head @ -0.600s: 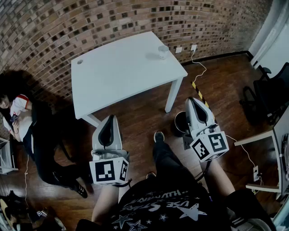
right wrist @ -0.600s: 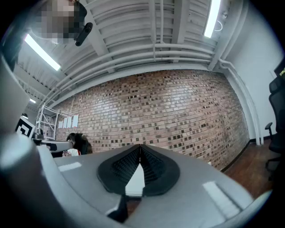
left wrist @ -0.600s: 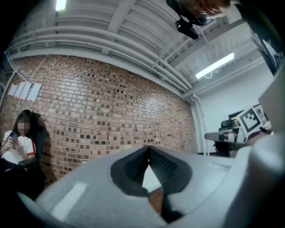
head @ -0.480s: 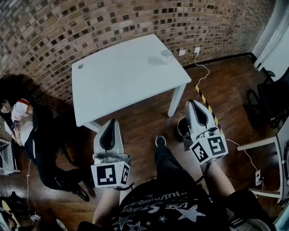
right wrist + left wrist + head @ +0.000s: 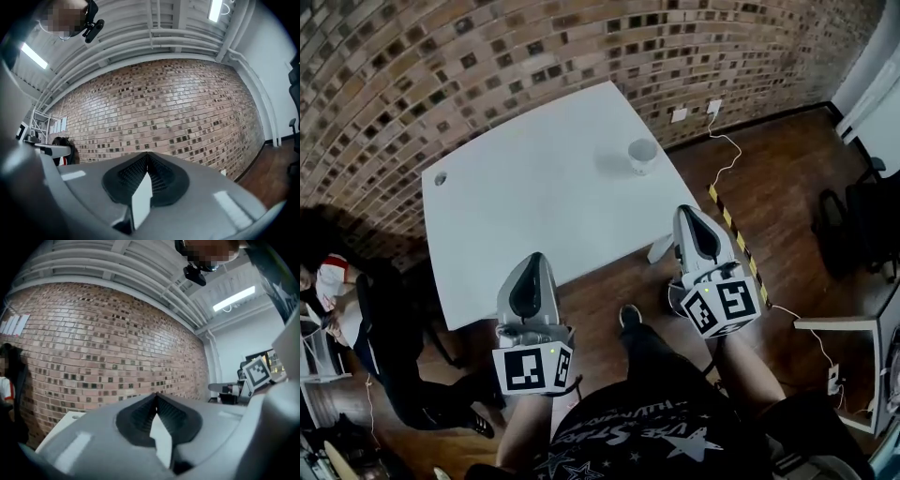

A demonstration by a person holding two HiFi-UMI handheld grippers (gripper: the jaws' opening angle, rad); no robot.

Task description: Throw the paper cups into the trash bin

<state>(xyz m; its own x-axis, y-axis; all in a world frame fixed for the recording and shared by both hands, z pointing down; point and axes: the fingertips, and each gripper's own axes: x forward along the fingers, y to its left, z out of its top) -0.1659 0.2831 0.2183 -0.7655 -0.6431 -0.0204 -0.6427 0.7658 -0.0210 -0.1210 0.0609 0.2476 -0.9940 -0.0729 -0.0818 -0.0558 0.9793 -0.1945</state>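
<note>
paper cup (image 5: 641, 155) stands on table (image 5: 534, 202), well beyond both jaws.

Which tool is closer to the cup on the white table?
The right tool: it is on the side of the table where the cup stands. The left tool is farther away.

The white table (image 5: 525, 211) bears a single paper cup (image 5: 642, 156), upright near its right edge.
</note>
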